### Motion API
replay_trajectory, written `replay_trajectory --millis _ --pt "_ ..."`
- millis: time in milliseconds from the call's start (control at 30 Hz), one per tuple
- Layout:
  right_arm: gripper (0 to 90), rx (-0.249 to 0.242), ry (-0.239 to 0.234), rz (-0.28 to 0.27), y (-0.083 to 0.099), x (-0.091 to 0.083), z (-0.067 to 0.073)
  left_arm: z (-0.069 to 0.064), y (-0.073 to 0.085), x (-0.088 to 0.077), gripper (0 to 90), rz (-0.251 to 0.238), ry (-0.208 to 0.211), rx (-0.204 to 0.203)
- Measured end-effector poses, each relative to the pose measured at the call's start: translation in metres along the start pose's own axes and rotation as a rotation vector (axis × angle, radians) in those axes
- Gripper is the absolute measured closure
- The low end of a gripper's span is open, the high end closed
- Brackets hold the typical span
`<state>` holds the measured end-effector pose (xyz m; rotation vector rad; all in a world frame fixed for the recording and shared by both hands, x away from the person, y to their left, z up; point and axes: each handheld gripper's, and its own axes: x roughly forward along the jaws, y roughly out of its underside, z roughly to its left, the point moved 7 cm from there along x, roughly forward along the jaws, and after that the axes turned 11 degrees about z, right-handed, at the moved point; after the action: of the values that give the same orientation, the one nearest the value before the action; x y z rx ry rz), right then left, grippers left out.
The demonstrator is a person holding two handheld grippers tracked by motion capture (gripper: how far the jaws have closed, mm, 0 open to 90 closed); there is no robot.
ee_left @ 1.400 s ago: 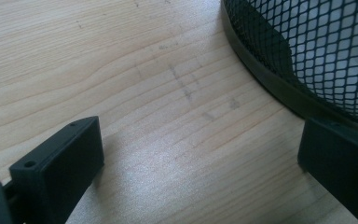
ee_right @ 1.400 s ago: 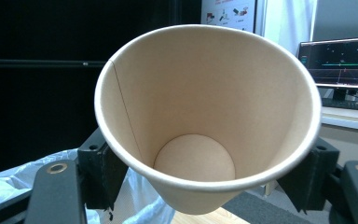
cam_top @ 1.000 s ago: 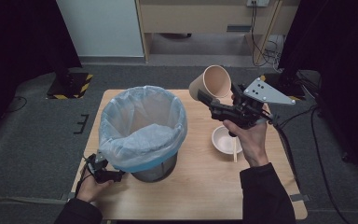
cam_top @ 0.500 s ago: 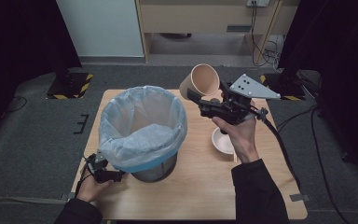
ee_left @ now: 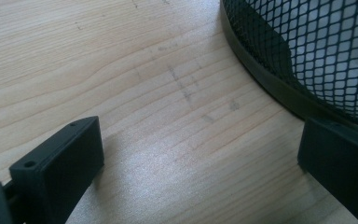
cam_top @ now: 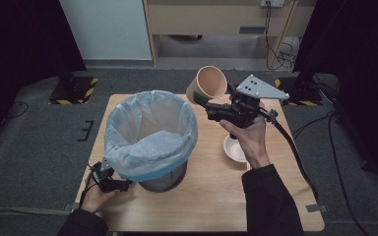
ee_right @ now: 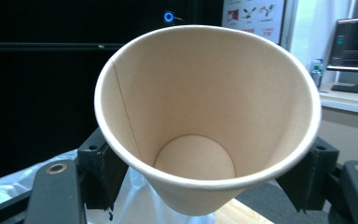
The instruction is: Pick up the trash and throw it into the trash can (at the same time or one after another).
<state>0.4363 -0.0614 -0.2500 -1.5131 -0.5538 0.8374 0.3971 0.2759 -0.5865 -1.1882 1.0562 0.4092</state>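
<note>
A tan paper cup (cam_top: pixel 209 83) hangs tilted in the air just beyond the right rim of the bin, its mouth facing the camera on the gripper. My right gripper (cam_top: pixel 202 101) is shut on its lower wall. In the right gripper view the empty cup (ee_right: pixel 205 116) sits between the two black jaws of that gripper (ee_right: pixel 203 170). A black mesh bin lined with a pale blue bag (cam_top: pixel 150 132) stands on the table's left half. My left gripper (cam_top: pixel 120 184) rests low at the bin's base, open. In the left gripper view its jaws (ee_left: pixel 200 158) span bare wood, one beside the mesh wall (ee_left: pixel 317 46).
A small white bowl (cam_top: pixel 234 150) sits on the wooden table (cam_top: pixel 211 206) under my right wrist. A cable trails from the right gripper off the table's right side. Dark floor surrounds the table, with a cabinet beyond.
My right hand has carried the cup leftward, closer to the bin's rim. The left hand has stayed put.
</note>
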Motion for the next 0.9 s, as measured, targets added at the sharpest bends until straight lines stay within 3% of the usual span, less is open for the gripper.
replay_trajectory --millis 367,733,900 --pt "26.8 -0.008 -0.044 -0.001 -0.01 0.015 0.016 0.0 0.0 0.0 0.0 0.0 0.0 0.0" --pt "26.7 0.006 -0.074 0.042 0.0 0.036 0.026 0.0 0.0 0.0 0.0 0.0 0.0 0.001" --pt "26.7 -0.005 -0.082 0.095 0.013 0.049 0.03 0.0 0.0 0.0 0.0 0.0 0.001 0.001"
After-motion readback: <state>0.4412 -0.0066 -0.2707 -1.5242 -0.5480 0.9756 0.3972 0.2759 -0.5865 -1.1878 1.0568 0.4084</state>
